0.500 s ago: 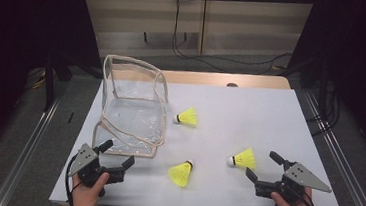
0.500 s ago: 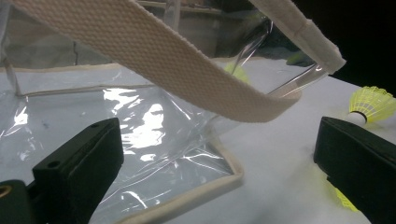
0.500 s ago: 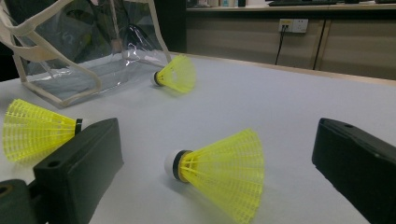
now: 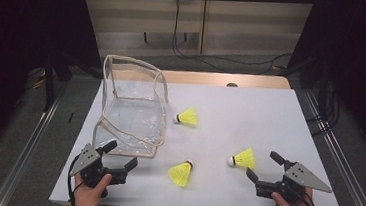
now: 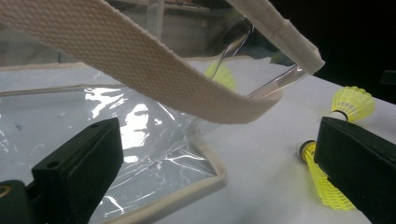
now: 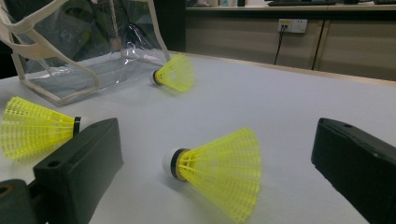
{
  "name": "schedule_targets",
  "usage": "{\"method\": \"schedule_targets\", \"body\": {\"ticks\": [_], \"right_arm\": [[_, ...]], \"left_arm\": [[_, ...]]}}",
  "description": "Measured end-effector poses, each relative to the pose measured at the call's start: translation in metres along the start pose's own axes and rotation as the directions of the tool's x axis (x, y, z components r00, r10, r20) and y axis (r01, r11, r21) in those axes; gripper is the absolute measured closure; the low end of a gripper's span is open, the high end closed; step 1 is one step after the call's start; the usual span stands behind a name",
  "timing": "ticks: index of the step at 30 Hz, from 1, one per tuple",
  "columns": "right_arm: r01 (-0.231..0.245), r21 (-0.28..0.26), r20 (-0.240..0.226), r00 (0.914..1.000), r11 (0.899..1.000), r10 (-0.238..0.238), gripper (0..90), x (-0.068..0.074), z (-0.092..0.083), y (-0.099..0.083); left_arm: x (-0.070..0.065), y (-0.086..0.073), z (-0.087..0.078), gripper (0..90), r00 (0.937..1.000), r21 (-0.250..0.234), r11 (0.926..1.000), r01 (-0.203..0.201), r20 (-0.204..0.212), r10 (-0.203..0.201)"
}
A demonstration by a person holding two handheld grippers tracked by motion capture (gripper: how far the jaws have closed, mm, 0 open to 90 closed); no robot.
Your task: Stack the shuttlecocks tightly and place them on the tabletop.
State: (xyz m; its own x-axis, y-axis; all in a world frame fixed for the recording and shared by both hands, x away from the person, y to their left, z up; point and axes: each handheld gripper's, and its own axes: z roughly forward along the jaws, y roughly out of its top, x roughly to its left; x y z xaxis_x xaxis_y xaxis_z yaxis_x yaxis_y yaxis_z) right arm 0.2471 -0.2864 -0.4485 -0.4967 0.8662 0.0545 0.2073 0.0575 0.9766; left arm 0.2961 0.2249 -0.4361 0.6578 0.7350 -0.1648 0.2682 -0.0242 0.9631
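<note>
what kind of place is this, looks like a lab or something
Probably a lab or office workroom set up for recording: a white-topped table boxed in by metal rails, dark curtains at both sides, cables trailing below wall cabinets with a power socket.

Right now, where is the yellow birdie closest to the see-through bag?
In the high view, that shuttlecock lies on the white table, just right of the clear bag, beyond the other two.

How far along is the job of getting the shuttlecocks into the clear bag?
Nothing looks done: the clear bag holds nothing, and all three yellow shuttlecocks lie on the white table. In hand: nothing; the left gripper and right gripper are open, the right facing the nearest shuttlecock. Left: the middle shuttlecock, the far shuttlecock.
</note>
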Motion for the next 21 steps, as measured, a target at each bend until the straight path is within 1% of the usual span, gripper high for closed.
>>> {"method": "schedule_targets", "body": {"ticks": [5,6,8,12,14,16,18,19,21], "right_arm": [[0.001,-0.004,-0.001,1.0,1.0,-0.001,1.3,-0.001,-0.001,0.001],[0.002,-0.004,0.0,1.0,1.0,-0.002,1.3,-0.001,-0.001,0.001],[0.004,-0.003,0.003,1.0,1.0,-0.004,1.3,-0.001,-0.001,0.001],[0.005,-0.004,0.0,1.0,1.0,-0.005,1.4,-0.001,-0.001,0.001],[0.002,-0.002,-0.001,1.0,1.0,-0.002,1.4,-0.001,-0.001,0.001],[0.007,-0.006,-0.003,1.0,1.0,-0.007,1.4,-0.001,-0.001,0.001],[0.014,-0.007,0.002,0.9999,1.0,-0.014,1.4,-0.001,-0.001,0.002],[0.014,-0.006,0.002,0.9999,1.0,-0.014,1.4,-0.001,-0.001,0.001],[0.009,-0.003,0.0,1.0,1.0,-0.009,1.4,-0.001,-0.001,0.001]], "left_arm": [[-0.003,0.0,0.001,1.3,0.9999,0.003,1.0,-0.003,0.015,0.003],[-0.003,0.0,0.001,1.3,0.9998,0.011,0.9999,-0.008,0.018,0.008],[-0.005,0.0,0.002,1.3,0.9998,0.009,1.0,0.002,0.021,-0.002],[-0.009,0.002,0.004,1.3,0.9994,0.007,1.0,0.005,0.035,-0.005],[-0.012,0.002,0.005,1.3,0.9988,0.01,0.9999,0.012,0.047,-0.013],[-0.014,0.002,0.006,1.3,0.9983,0.02,0.9998,0.001,0.059,-0.002],[-0.016,0.002,0.008,1.3,0.9975,0.02,0.9998,0.008,0.07,-0.009],[-0.017,0.002,0.008,1.3,0.9972,0.025,0.9997,0.002,0.074,-0.003],[-0.018,0.002,0.009,1.3,0.9967,0.031,0.9995,0.005,0.081,-0.007]]}}
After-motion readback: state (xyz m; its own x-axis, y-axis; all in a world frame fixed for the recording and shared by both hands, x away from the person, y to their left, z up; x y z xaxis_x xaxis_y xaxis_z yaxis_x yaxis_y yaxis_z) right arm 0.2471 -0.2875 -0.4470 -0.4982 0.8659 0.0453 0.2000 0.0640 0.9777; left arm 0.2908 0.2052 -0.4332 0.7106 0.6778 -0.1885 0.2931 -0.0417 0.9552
